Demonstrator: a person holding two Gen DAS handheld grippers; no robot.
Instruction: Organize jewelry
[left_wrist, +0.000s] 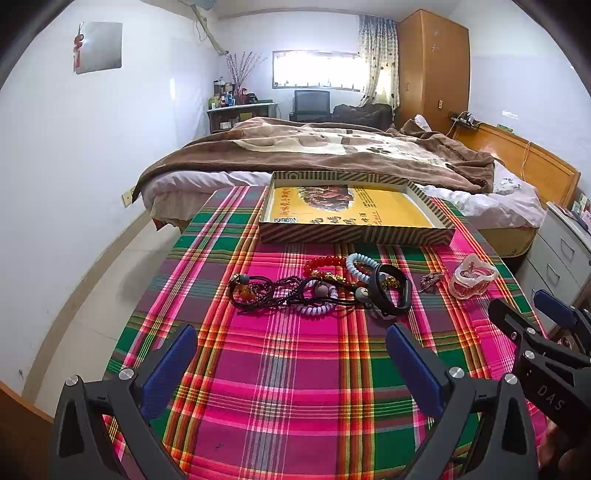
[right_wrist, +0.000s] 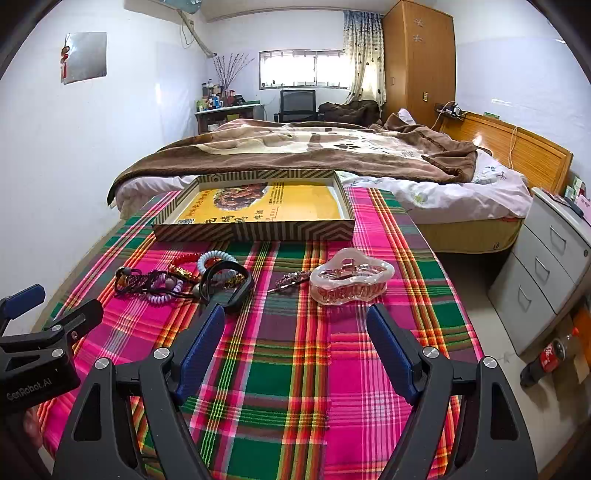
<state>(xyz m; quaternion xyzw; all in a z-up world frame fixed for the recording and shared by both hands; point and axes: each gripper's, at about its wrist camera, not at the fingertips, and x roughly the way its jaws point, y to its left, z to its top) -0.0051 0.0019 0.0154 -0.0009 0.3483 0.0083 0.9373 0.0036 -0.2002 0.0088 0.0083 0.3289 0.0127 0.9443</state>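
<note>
Straight ahead of the right tongs (right_wrist: 295, 332), spread apart and empty, the translucent pink plastic claw hair clip (right_wrist: 351, 282) lies crosswise near the bench's right edge; the left tongs (left_wrist: 291, 354), likewise apart, sit farther off.

Box print (left_wrist: 354, 212) illegible; tangled bracelets (left_wrist: 295, 291) partly hidden by one another.

The tabletop (right_wrist: 288, 369) is covered by a woven plaid cloth, matt. A cardboard tray (left_wrist: 354, 234) is lined with glossy printed paper. The hair claw (right_wrist: 351, 282) is seen as translucent glossy plastic; the red bead bracelet (left_wrist: 325, 263) is shiny and smooth. The fingers (right_wrist: 201, 347) are faced with ribbed blue pads on matt black plastic, fixed by bright metal screws.
</note>
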